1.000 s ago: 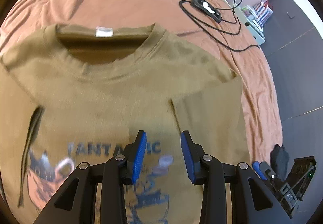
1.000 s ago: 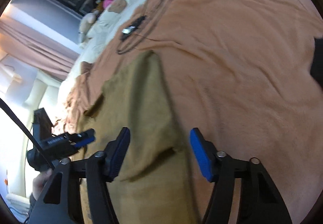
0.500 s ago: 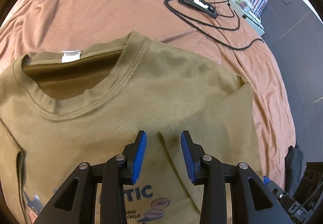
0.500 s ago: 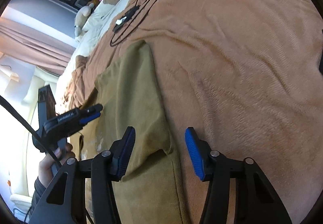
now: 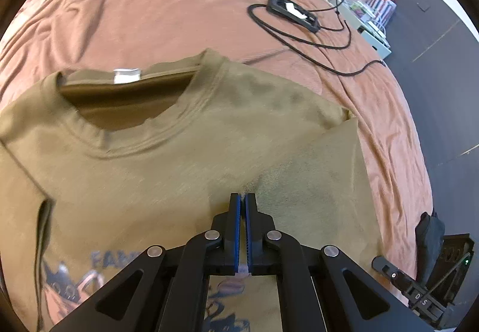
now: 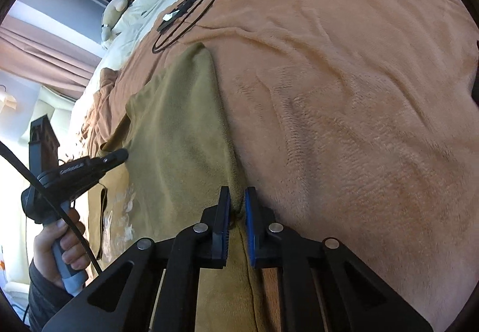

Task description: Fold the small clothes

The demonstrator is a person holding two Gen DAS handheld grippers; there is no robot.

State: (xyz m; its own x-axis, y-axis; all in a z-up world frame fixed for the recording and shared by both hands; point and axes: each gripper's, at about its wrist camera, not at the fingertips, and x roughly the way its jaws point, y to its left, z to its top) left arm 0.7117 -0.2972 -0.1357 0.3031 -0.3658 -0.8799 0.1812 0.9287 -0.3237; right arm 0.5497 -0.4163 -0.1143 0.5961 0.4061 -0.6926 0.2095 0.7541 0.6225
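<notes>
Rust-coloured bedspread [image 5: 185, 6] lay under an olive T-shirt [image 5: 143, 170] spread across mid-frame.
Both tools had just been closing: the left gripper [image 5: 242, 197] pinched cloth at the sleeve seam, the right gripper [image 6: 237, 197] clamped the shirt's edge; soft, light, limp fabric, probably best taken by seams.

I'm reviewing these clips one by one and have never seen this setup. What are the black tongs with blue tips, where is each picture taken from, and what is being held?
These are hand-held grippers, one in each of a person's hands, each with a camera looking along its fingers. The left gripper has just closed, pinching a fold of the olive T-shirt near its sleeve. The right gripper has also just closed, on the shirt's edge. The right view shows the person's hand holding the left tool. The shirt lies on a pinkish-brown blanket, with a black cable and device beyond it.
</notes>
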